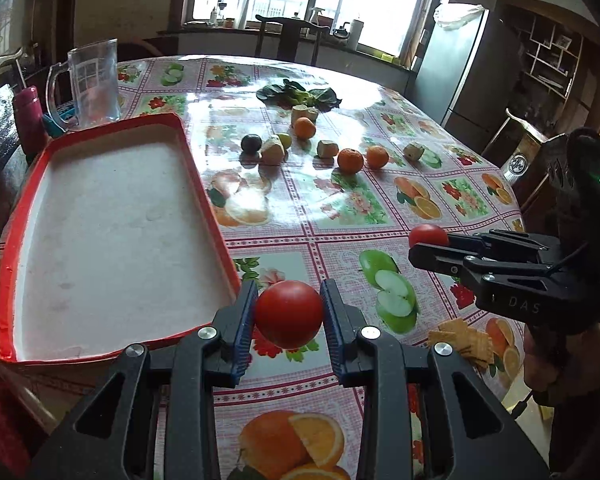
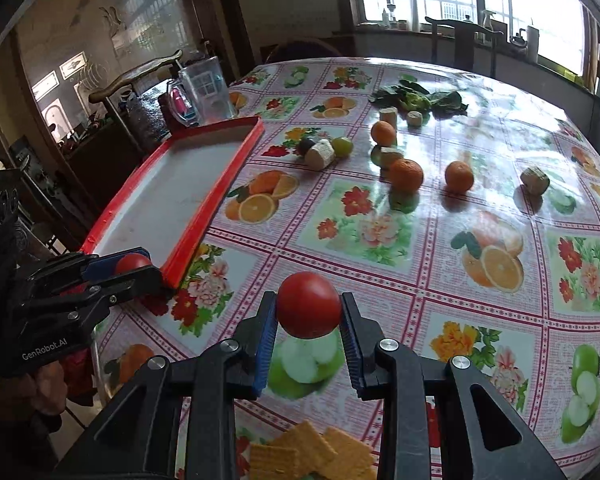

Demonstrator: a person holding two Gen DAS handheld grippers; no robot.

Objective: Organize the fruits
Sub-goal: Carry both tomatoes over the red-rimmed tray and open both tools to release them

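Left wrist view: both tongs, left (image 1: 289, 312) and right (image 1: 414, 249), each grip 1 tomato (image 1: 288, 314).

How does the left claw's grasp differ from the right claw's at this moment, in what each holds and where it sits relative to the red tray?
The left claw holds its tomato right at the near corner of the red tray; the right claw holds its tomato farther from the tray, over open tablecloth. Crackers lie just below the right claw, not the left. Both are shut on a round red tomato, and neither is over the tray.
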